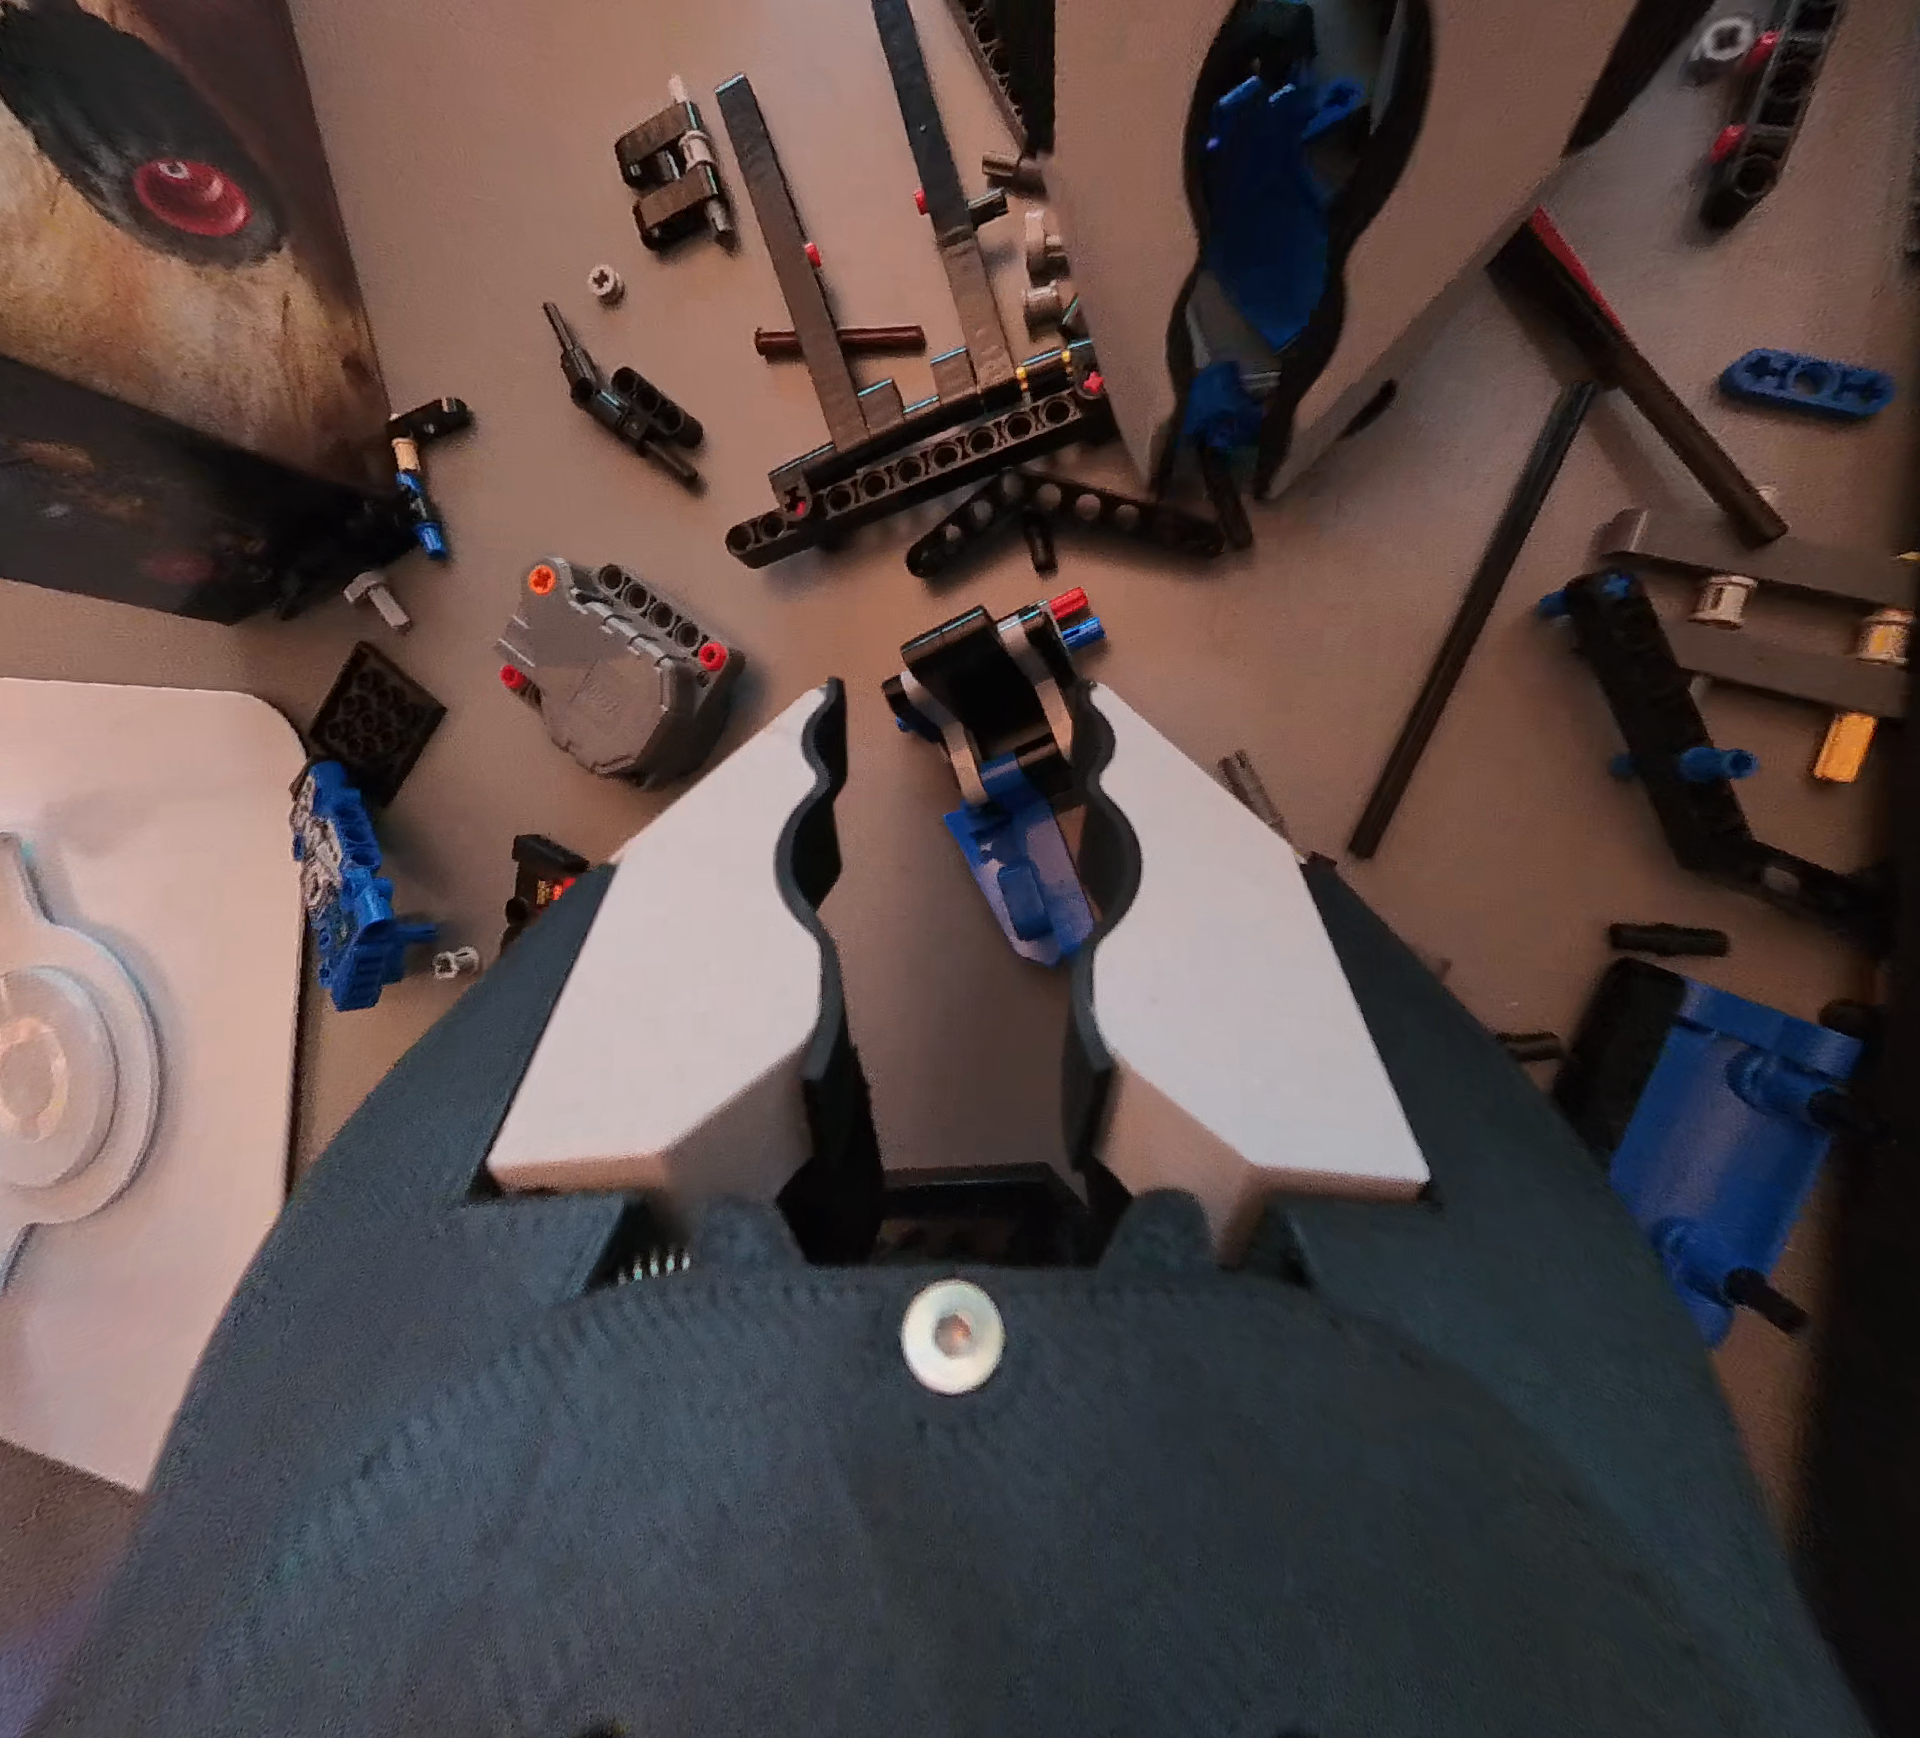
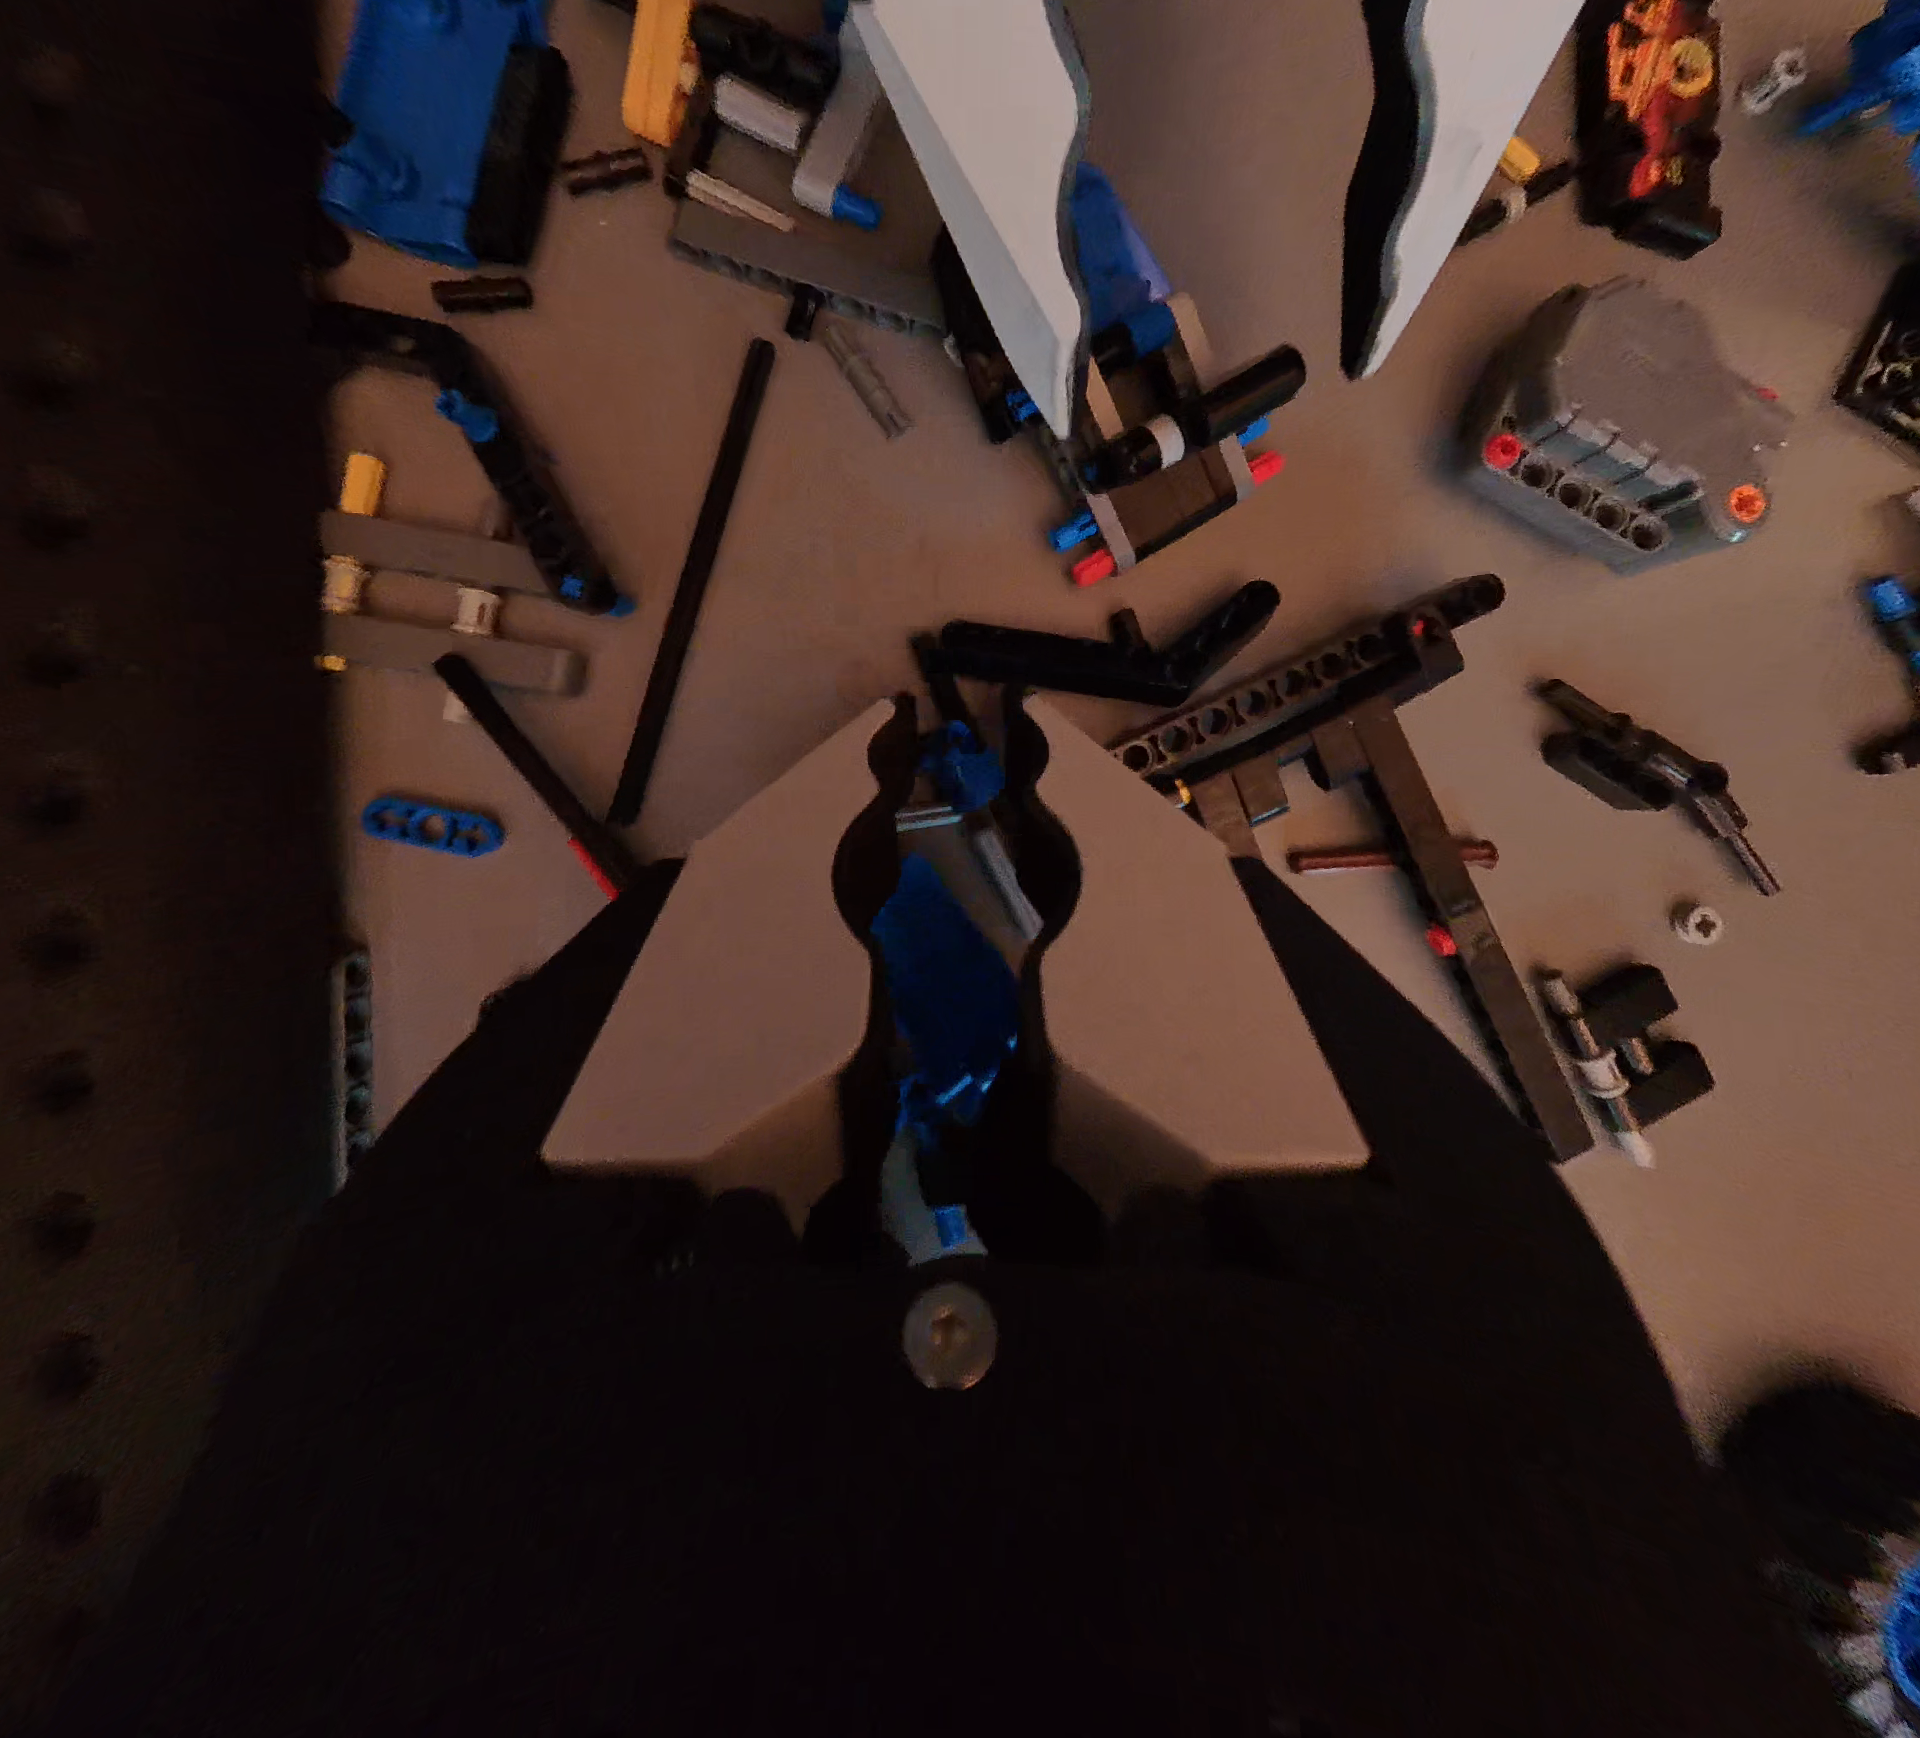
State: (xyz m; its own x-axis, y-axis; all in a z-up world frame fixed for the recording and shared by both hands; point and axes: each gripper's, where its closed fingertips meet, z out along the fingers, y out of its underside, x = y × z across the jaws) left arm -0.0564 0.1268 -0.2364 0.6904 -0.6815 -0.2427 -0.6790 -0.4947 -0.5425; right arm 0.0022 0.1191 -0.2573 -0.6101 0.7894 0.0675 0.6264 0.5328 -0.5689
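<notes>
Currently, left tongs released, jaws wide apart, straddling small black-grey-blue part lying on desk. Part sits off-centre in the gap, hard against one finger, clear of the other. Contact w/ that finger vs. hovering just above: cannot tell. Red and blue pins at part's far end pointing away from tongs, free of the fingers.

Right tongs clenched on long blue-and-grey piece. Piece runs lengthwise down the jaw channel, far end poking out past the fingertips. Judged: gripped along its length to keep it from swinging, w/ protruding end left exposed. Held above desk, not resting on it, as far as visible.

Surroundings, obstructions:
- Bent black beam just beyond right tongs' tips, close to protruding end; lies between the two tongs.
- Long holed beam w/ grey uprights just behind bent beam, near right tongs' side.
- Grey motor block near left tongs, apart from small part.
- Black rod, blue link, blue block off to one side, well apart.
- Pale board and printed box at desk edge.
- Loose pins, bushes scattered throughout; some blur in both views.
</notes>
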